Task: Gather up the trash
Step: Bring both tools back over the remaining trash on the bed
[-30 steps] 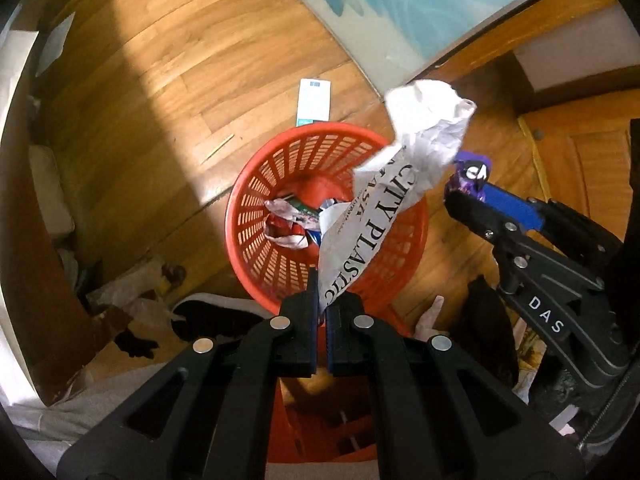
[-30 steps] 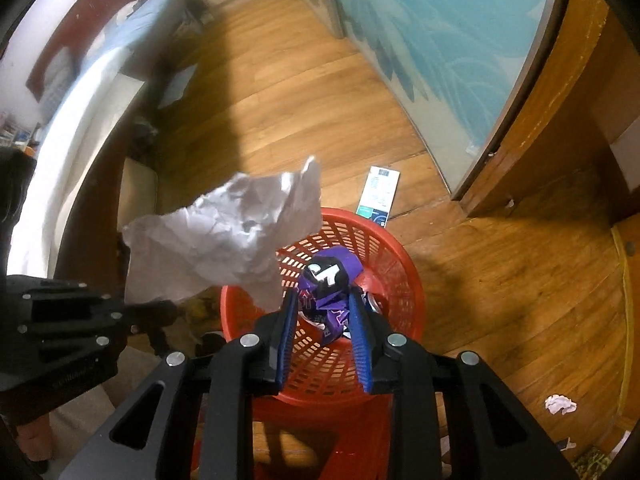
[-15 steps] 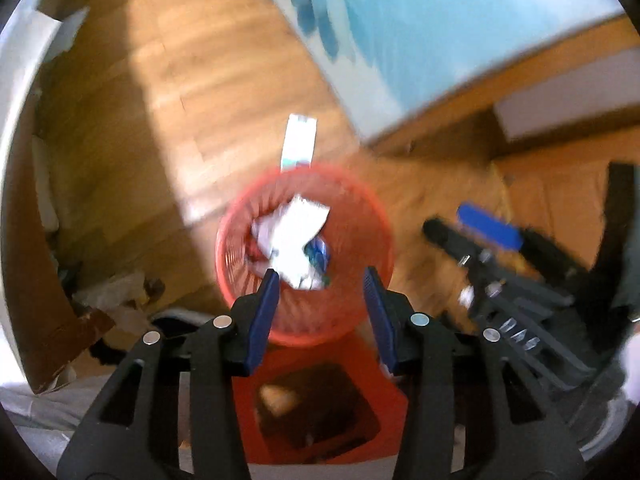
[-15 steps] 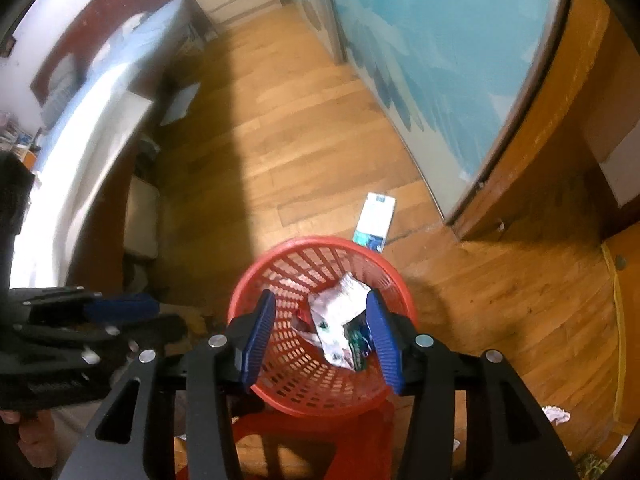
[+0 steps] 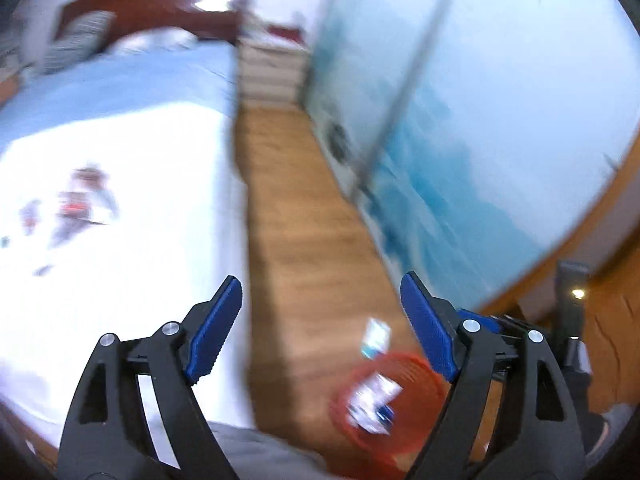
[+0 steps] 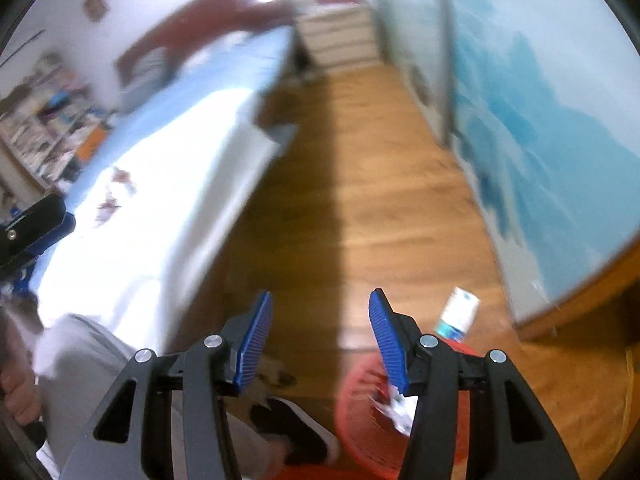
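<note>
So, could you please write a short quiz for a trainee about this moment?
1. True or false: the left gripper holds paper.
2. Where does the crumpled trash lie? A) on the bed B) in the red basket C) on the floor
3. What flat thing lies on the floor just behind the basket?

Key: 1 false, its jaws stand open and empty. 2 B. 3 a small white and teal box.
</note>
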